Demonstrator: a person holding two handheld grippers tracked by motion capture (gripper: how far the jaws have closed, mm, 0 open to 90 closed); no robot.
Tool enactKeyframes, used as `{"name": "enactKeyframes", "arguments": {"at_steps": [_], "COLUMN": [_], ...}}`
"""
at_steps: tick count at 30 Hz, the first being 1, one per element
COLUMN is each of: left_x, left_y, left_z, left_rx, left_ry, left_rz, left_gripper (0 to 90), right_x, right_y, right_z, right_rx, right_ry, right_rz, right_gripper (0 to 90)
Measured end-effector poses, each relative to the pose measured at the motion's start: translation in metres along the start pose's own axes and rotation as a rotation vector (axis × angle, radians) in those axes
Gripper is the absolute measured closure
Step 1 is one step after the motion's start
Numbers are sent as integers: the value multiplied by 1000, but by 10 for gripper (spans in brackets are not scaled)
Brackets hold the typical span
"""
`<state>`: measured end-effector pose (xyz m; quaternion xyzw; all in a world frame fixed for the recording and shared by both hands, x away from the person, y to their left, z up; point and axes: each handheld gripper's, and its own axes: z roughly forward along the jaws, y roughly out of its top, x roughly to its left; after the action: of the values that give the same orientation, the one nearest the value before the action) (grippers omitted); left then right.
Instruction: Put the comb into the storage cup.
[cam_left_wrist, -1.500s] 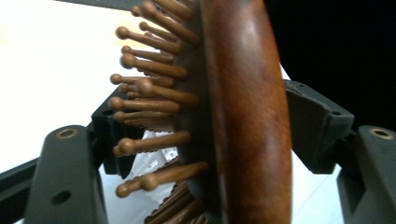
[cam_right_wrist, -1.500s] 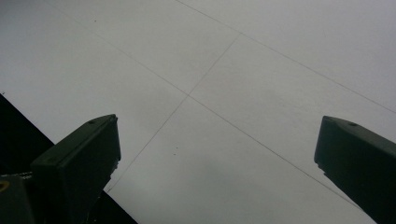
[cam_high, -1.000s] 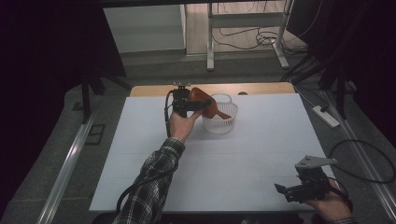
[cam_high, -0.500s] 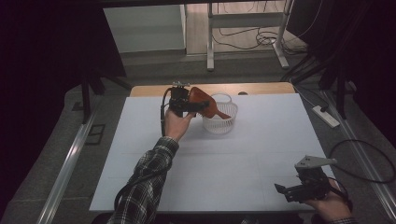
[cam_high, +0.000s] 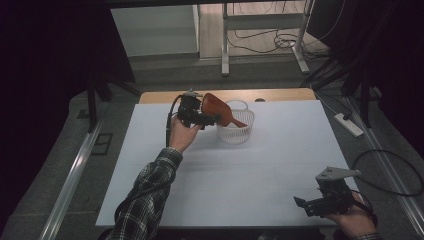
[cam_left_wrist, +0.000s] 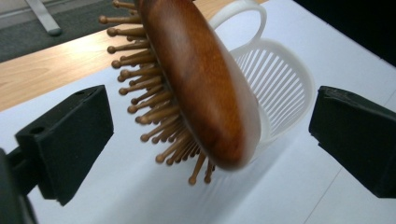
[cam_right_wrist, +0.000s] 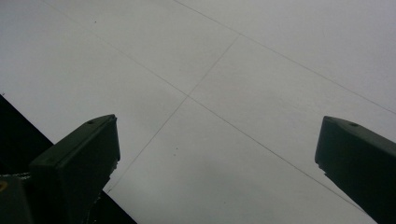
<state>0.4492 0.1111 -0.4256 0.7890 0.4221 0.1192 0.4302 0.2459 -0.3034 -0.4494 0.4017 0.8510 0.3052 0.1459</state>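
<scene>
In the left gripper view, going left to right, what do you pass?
Left finger → brush bristles → wooden brush back → white basket → right finger.

Left gripper (cam_high: 207, 119) jaws just opening, right gripper (cam_high: 305, 205) jaws wide.

Dim, dark-edged views; close wooden brush (cam_left_wrist: 196, 84) slightly blurred.

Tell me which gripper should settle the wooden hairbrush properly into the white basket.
Left. The left gripper sits right at the white basket, its jaws just opened wide on either side of the wooden hairbrush, which leans on the rim. The right gripper waits open at the table's near corner.
</scene>
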Motion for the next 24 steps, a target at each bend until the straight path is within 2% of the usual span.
{"name": "enactKeyframes", "arguments": {"at_steps": [6,17,24], "left_x": [1,3,2], "left_y": [-5,-13,-18], "left_z": [-4,-11,-18], "left_rx": [6,15,7], "left_ry": [-2,-14,-36], "left_rz": [23,38,31], "left_gripper": [0,0,0], "right_x": [0,0,0], "right_y": [0,0,0], "right_z": [0,-1,-1], "right_rx": [-5,-10,-9], "right_ry": [-1,-5,-6], "right_rz": [0,4,4], "right_gripper": [0,0,0]}}
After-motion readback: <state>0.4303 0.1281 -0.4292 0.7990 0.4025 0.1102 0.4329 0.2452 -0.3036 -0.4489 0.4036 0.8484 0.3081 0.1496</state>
